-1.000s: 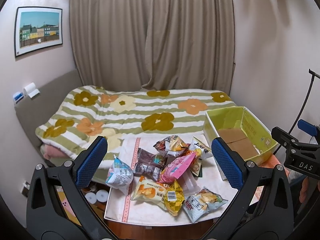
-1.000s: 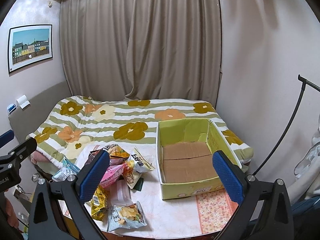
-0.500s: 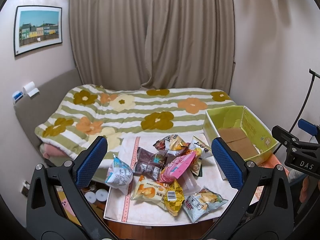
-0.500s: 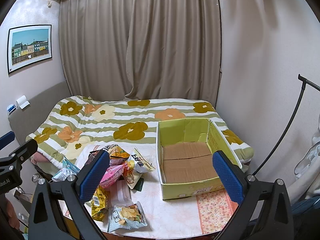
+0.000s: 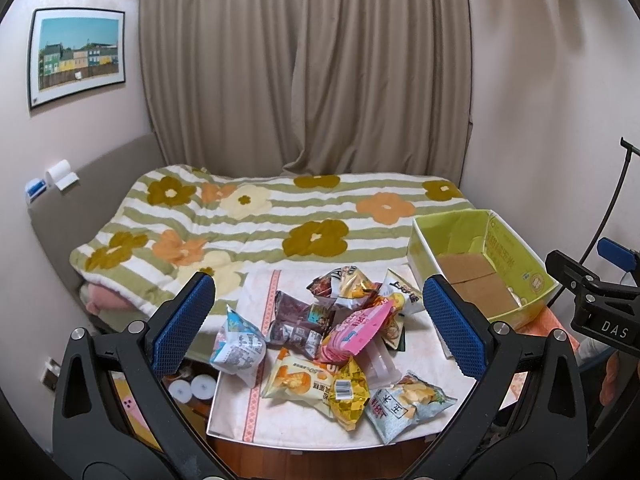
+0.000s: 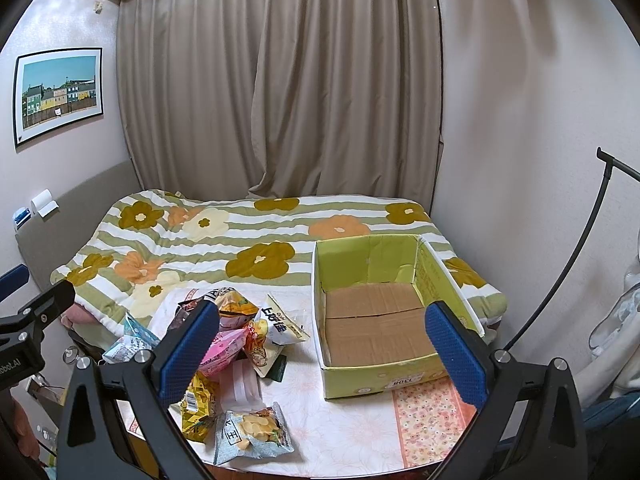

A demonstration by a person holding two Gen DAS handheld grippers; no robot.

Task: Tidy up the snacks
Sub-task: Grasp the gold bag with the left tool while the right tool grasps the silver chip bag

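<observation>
A heap of several snack bags (image 5: 340,332) lies on the table (image 5: 256,420), among them a pink bag (image 5: 354,326), a yellow chip bag (image 5: 298,378) and a grey-blue chip bag (image 5: 408,402). The heap also shows in the right wrist view (image 6: 236,340). An open green cardboard box (image 6: 380,376) stands empty to the right of it, and shows in the left wrist view (image 5: 532,276). My left gripper (image 5: 318,326) is open and empty, above the heap. My right gripper (image 6: 322,354) is open and empty, above the box's left wall.
A bed with a flowered striped blanket (image 5: 256,220) lies behind the table. Curtains (image 5: 304,68) hang at the back. A black stand (image 6: 576,256) leans at the right wall. A floral cloth (image 6: 432,412) covers the table's right front corner.
</observation>
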